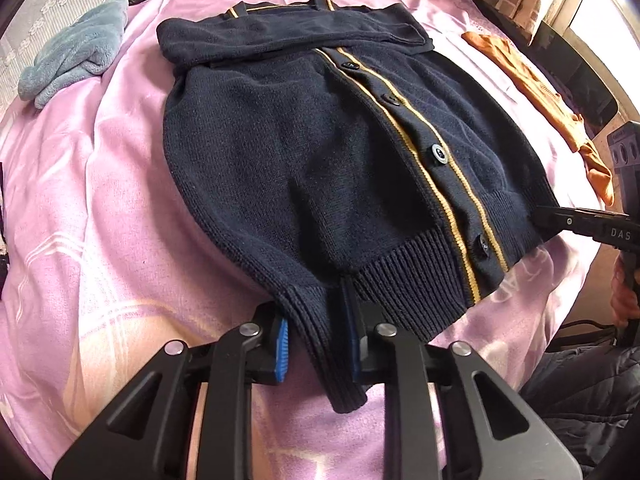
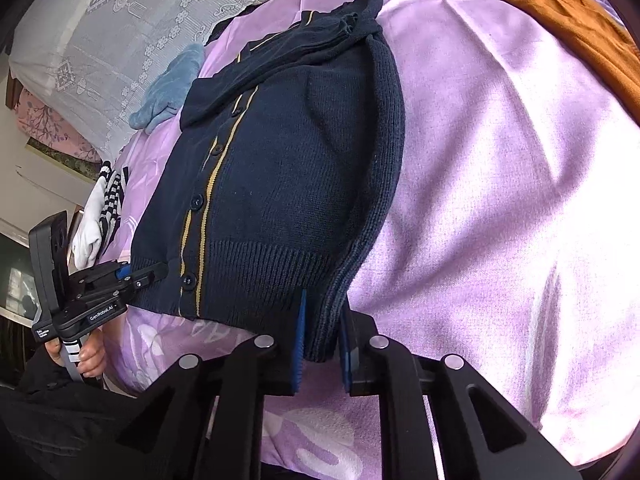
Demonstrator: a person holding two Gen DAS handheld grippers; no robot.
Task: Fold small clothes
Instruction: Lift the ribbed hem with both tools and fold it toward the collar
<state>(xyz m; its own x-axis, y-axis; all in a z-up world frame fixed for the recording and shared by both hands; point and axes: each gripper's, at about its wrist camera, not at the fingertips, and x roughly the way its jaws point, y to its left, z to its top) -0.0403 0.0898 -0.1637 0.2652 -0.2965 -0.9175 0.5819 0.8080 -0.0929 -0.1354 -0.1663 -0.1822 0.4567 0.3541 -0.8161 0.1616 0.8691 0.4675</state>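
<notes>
A navy knit cardigan [image 1: 304,152] with yellow stripes and dark buttons lies on the pink bedsheet [image 1: 80,200], its sleeves folded across the collar end. My left gripper [image 1: 320,320] is shut on the ribbed hem at the cardigan's left corner. It also shows in the right wrist view [image 2: 152,272] at the hem. My right gripper [image 2: 324,320] is shut on the ribbed hem at the other corner of the cardigan [image 2: 288,184]. It shows in the left wrist view [image 1: 552,216] at the cardigan's right edge.
A light blue fleece garment [image 1: 76,56] lies at the far left of the bed. An orange garment [image 1: 532,80] lies along the right edge. A black-and-white striped cloth [image 2: 104,208] hangs at the bed's left side. A white lace cover [image 2: 100,32] lies beyond.
</notes>
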